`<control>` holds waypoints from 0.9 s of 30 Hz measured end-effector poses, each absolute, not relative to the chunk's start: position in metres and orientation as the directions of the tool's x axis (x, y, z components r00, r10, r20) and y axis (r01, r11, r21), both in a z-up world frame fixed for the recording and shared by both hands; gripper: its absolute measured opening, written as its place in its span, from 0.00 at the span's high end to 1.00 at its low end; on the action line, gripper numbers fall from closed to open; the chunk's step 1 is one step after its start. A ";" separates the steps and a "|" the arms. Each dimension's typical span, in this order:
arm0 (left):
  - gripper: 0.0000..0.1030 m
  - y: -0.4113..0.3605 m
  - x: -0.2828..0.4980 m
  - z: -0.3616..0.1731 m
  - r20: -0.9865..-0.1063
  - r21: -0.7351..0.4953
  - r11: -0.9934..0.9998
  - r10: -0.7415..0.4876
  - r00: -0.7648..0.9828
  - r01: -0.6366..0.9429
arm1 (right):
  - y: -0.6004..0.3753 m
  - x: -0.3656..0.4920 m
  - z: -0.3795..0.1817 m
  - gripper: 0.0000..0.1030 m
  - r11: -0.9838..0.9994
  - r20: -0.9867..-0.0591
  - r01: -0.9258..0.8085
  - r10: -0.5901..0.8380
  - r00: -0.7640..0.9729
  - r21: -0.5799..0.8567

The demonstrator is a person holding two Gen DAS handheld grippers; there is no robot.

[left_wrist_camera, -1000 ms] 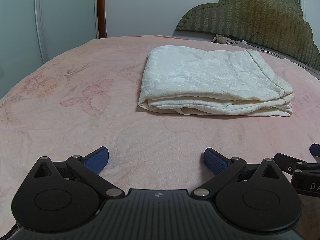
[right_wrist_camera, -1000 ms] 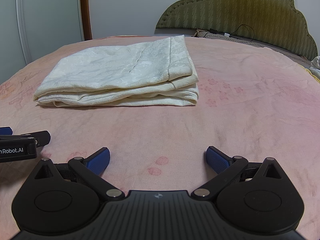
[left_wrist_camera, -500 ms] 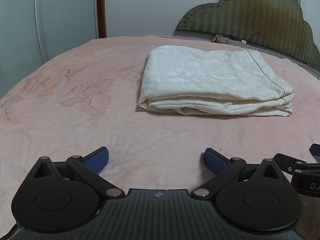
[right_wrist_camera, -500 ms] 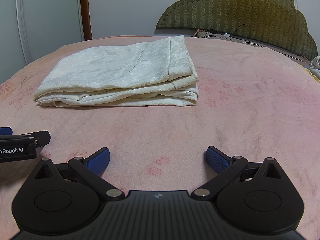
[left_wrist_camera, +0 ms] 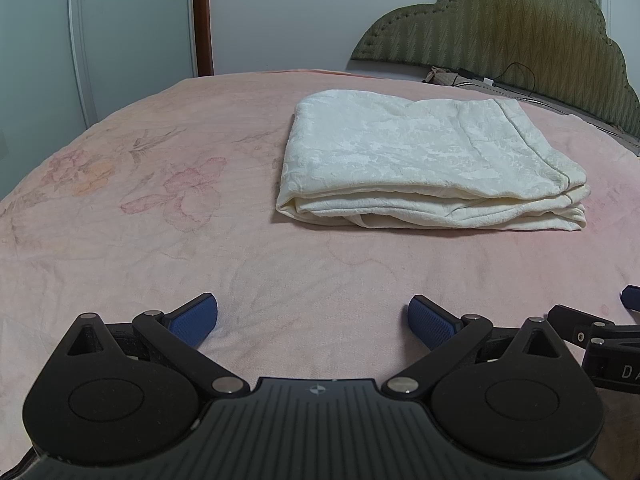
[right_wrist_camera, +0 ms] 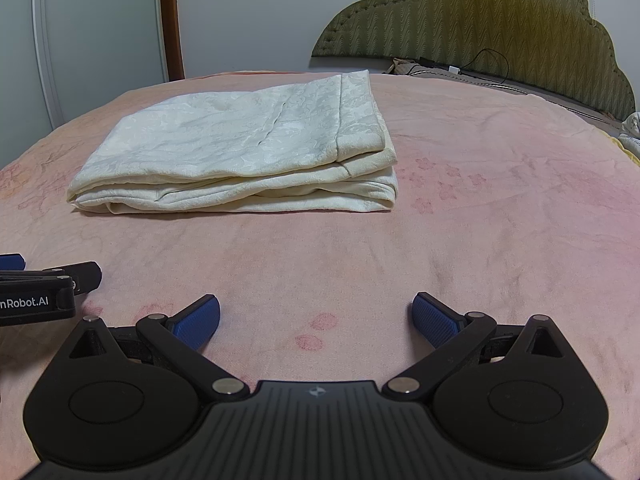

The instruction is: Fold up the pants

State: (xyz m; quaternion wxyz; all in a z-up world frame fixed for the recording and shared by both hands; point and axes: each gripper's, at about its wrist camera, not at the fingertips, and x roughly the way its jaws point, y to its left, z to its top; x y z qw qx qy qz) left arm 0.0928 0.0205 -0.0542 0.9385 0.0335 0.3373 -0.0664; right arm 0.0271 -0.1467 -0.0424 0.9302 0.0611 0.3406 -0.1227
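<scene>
Cream-white pants (left_wrist_camera: 424, 164) lie folded into a flat rectangular stack on the pink bedspread (left_wrist_camera: 160, 248), right of centre in the left wrist view. The same pants (right_wrist_camera: 248, 152) sit left of centre in the right wrist view. My left gripper (left_wrist_camera: 313, 319) rests low on the bedspread well short of the stack, open, nothing between its blue pads. Beside it my right gripper (right_wrist_camera: 316, 319) is also open and empty, equally far from the pants. Each gripper's tip shows at the edge of the other's view.
A green padded headboard (left_wrist_camera: 520, 36) stands behind the bed at the right, with a cable and small items (right_wrist_camera: 452, 70) along its base. A white wardrobe door (left_wrist_camera: 128, 36) and brown door frame (right_wrist_camera: 170, 20) stand beyond the bed's far left edge.
</scene>
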 end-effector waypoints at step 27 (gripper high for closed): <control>0.00 0.020 0.093 -0.054 -0.637 0.021 0.989 -0.101 0.764 0.147 | -0.142 0.029 -0.042 0.00 0.961 -0.649 0.274 -0.197 0.735 0.019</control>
